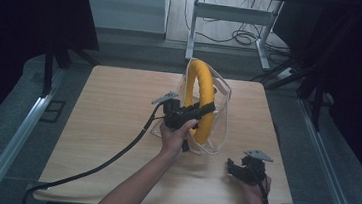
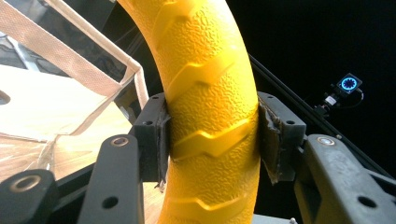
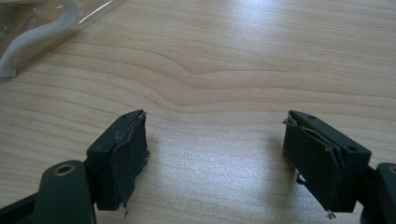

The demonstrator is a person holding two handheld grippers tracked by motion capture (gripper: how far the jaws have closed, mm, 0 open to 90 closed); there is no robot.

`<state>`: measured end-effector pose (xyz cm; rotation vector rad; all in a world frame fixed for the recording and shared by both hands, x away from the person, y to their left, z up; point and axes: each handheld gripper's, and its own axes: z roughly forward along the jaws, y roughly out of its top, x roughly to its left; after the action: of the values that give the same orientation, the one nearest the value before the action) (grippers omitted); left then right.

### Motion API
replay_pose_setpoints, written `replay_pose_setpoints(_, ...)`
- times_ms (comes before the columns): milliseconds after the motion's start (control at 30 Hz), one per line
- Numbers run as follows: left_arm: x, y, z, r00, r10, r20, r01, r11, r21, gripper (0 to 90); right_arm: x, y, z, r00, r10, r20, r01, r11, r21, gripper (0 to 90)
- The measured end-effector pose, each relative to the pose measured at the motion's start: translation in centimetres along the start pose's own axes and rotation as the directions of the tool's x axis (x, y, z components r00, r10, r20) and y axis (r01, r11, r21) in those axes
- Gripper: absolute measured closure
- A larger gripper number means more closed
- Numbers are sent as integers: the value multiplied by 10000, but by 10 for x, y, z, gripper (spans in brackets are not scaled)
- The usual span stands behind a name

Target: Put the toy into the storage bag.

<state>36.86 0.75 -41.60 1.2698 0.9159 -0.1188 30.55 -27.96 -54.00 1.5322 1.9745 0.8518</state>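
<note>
1. My left gripper (image 1: 203,110) is clamped across the yellow ring (image 1: 202,101), which stands upright near the middle of the wooden table (image 1: 111,125), partly inside a clear plastic bag (image 1: 220,116).
2. In the left gripper view the ring (image 2: 210,116) sits squarely between both pads (image 2: 161,140), which touch its sides, with the bag's white-trimmed edge (image 2: 70,60) off to the left.
3. My right gripper (image 1: 233,167) rests at the near right of the table, well apart from the ring. In the right gripper view its jaws stand wide apart over bare wood (image 3: 224,70), holding nothing, and a corner of the bag (image 3: 42,28) lies at far left.
4. I judge the ring fairly light and stiff. Its pebbled, ridged skin should give the pads good bite, so slipping looks unlikely.
5. Across the tube, where I hold it now, seems the best place to grip.
6. The bag looks thin, floppy and slick. I would take it by the trimmed rim with the free gripper, as the film could crumple or drag along with the ring.
</note>
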Motion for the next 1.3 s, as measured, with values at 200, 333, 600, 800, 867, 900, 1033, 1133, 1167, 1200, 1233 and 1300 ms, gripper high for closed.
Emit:
replay_pose_setpoints(200, -2, 1, 0, 9990, 361, -246, -359, 9993, 103, 461, 0, 0, 0, 10000, -11, 2, 11, 10000, -8, 219)
replay_pose_setpoints(333, -2, 9, -5, 9993, 319, -181, -319, 9995, 22, 367, 0, 0, 0, 10000, -11, 2, 11, 10000, -9, 219)
replay_pose_setpoints(600, -11, 22, -21, 9937, 1106, 194, -1112, 9930, 395, 310, 0, 0, 0, 10000, -5, -11, 5, 10000, 5, 219)
replay_pose_setpoints(800, -4, 28, -39, 9927, 1144, 387, -1161, 9922, 459, 311, 0, 0, 0, 10000, -5, -5, 5, 10000, 6, 219)
replay_pose_setpoints(867, 0, 29, -46, 9924, 1202, 263, -1215, 9911, 537, 308, 0, 0, 0, 10000, -18, -2, 18, 10000, 0, 219)
replay_pose_setpoints(900, 2, 30, -49, 9929, 1171, 226, -1181, 9917, 509, 311, 0, 0, 0, 10000, -20, -1, 20, 10000, -1, 220)
replay_pose_setpoints(1033, 9, 30, -64, 9920, 1258, 72, -1260, 9907, 523, 315, 0, 0, 0, 10000, -15, 8, 15, 10000, -13, 220)
replay_pose_setpoints(1133, 12, 30, -75, 9901, 1394, -125, -1385, 9888, 559, 315, 0, 0, 0, 10000, 0, 20, 0, 10000, -9, 220)
replay_pose_setpoints(1167, 14, 30, -79, 9906, 1362, -152, -1351, 9891, 593, 316, 0, 0, 0, 10000, -11, 16, 11, 10000, -13, 220)
replay_pose_setpoints(1200, 15, 29, -83, 9905, 1360, -185, -1346, 9890, 605, 316, 0, 0, 0, 10000, -11, 16, 11, 10000, -13, 220)
replay_pose_setpoints(1233, 17, 29, -88, 9908, 1337, -226, -1322, 9894, 595, 318, 0, 0, 0, 10000, -7, 18, 7, 10000, -12, 220)
replay_pose_setpoints(1300, 21, 28, -95, 9908, 1322, -288, -1303, 9897, 591, 320, 0, 0, 0, 10000, 4, 24, -4, 10000, -10, 220)
